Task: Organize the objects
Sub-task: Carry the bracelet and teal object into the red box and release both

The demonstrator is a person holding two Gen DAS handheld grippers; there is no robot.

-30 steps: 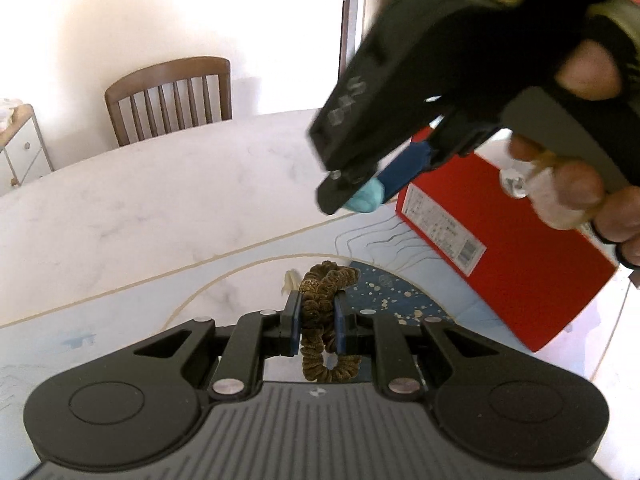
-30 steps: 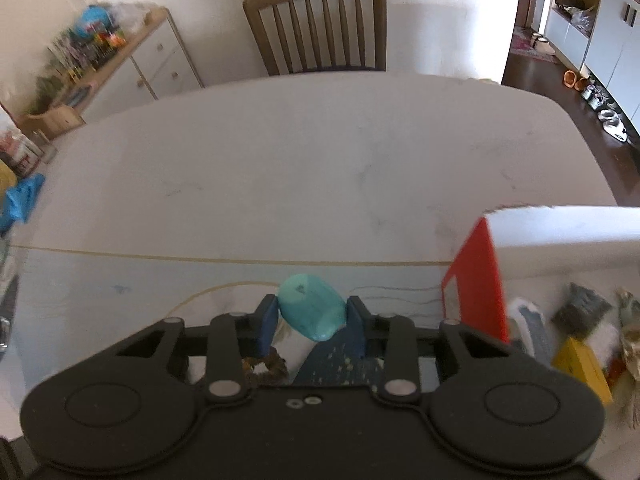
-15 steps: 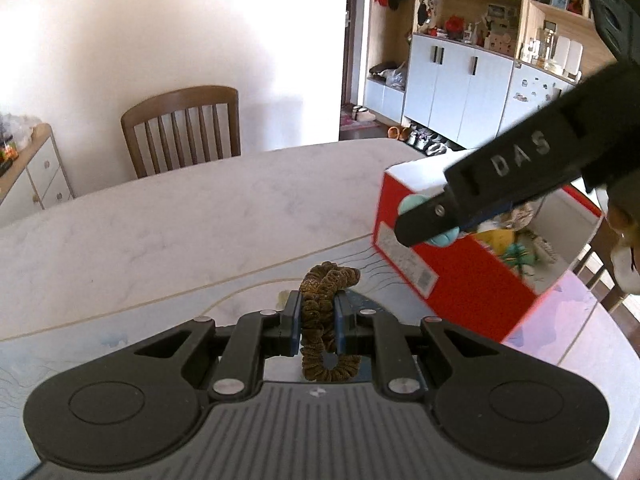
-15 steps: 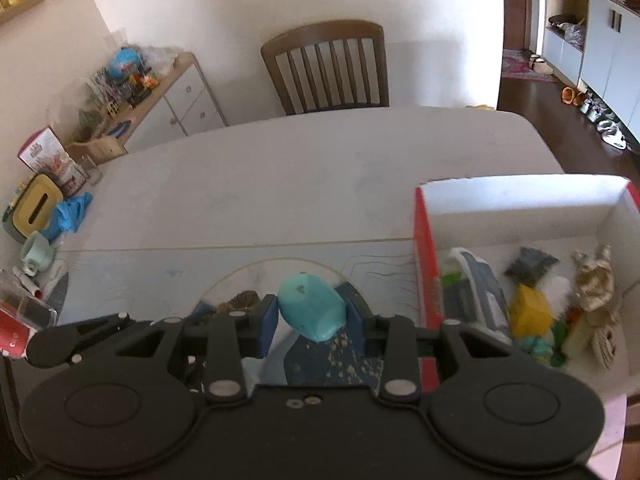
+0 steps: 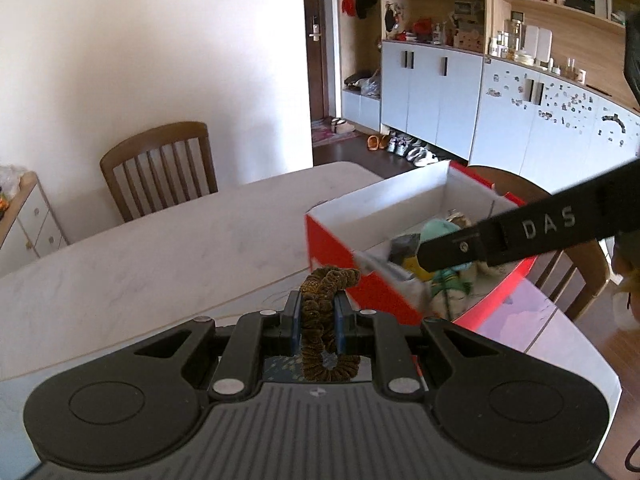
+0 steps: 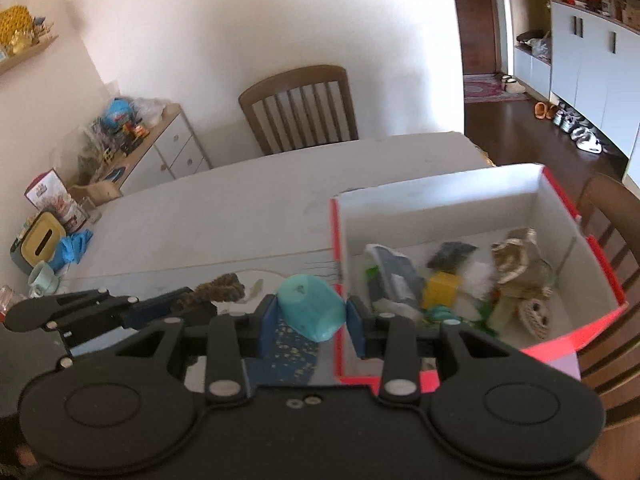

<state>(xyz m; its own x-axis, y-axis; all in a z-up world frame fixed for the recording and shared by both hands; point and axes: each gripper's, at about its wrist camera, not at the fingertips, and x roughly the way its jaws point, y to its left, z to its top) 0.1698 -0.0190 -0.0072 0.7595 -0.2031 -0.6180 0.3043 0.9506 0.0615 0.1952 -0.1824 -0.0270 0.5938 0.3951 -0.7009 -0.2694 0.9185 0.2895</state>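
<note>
Clamping a brown coiled fabric hair tie in left gripper, above white marble table | pinching a teal rounded plastic piece in right gripper, at near-left corner of red cardboard box with white interior, partly filled with small items
</note>
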